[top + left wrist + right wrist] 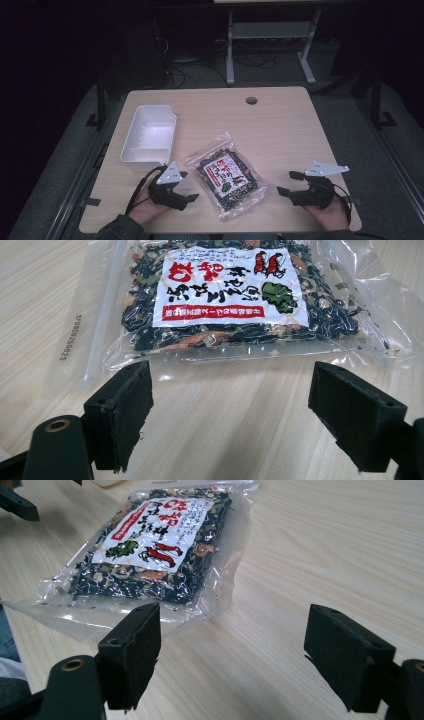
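Note:
A clear plastic bag [228,177] of dark dried flakes with a white and red label lies flat on the wooden table, near its front edge. My left gripper [188,186] rests just left of the bag, jaws wide apart and holding nothing. In the left gripper view the bag [235,300] lies just beyond the left gripper [245,415]. My right gripper [287,183] sits to the right of the bag, a short gap away, also open and holding nothing. From the right gripper view, the bag [150,550] lies ahead and to the left of the right gripper [240,655].
A white rectangular plastic tub [149,133] stands at the table's left, behind my left gripper. A round cable hole [251,100] is at the table's far edge. Beyond the table are dark floor, cables and a white desk frame [270,40].

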### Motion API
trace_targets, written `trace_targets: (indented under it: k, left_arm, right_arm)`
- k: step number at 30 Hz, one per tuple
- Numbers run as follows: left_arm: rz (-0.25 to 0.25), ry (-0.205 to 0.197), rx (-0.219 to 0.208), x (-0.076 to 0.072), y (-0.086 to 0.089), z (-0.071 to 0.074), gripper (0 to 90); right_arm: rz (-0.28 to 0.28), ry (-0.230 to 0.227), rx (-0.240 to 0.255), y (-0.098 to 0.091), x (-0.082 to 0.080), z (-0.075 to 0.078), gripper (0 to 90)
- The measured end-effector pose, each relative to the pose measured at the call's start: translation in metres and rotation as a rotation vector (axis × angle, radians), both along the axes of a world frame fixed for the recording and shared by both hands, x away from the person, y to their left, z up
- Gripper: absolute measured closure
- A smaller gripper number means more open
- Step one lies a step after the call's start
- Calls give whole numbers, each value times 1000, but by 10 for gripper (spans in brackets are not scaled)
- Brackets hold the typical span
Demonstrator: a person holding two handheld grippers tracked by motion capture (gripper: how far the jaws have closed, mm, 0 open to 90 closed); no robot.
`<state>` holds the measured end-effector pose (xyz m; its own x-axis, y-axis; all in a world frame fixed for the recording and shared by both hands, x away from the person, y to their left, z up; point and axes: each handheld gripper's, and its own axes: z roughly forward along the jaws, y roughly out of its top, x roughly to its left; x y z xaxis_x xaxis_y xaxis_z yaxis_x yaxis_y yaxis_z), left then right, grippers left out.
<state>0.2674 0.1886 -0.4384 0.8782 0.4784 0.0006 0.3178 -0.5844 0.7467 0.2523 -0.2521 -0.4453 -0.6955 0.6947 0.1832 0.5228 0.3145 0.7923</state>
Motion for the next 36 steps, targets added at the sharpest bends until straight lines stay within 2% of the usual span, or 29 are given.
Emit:
trace_targets:
  k: [10, 17, 25, 26, 32, 35, 36]
  left_arm:
    - [-10, 19, -4, 2, -2, -2, 201]
    - [-10, 32, -15, 2, -5, -3, 206]
    - [-10, 33, -23, 2, -6, -3, 208]
    - [-7, 34, -24, 3, -6, -3, 212]
    - [3, 31, -26, 4, -8, -1, 221]
    - [5, 33, -28, 5, -10, -1, 233]
    - [5, 32, -30, 5, -11, -2, 236]
  right_arm:
    - [1, 17, -9, 1, 4, -4, 218]
    - [19, 29, -19, 6, 14, -6, 216]
    - [49, 39, -23, 17, 32, 1, 211]
    - [67, 42, -42, 23, 39, 5, 211]
    - [97, 56, -26, 35, 62, 18, 215]
    - [108, 52, -33, 40, 70, 23, 215]
    - [117, 45, -45, 45, 78, 29, 215]
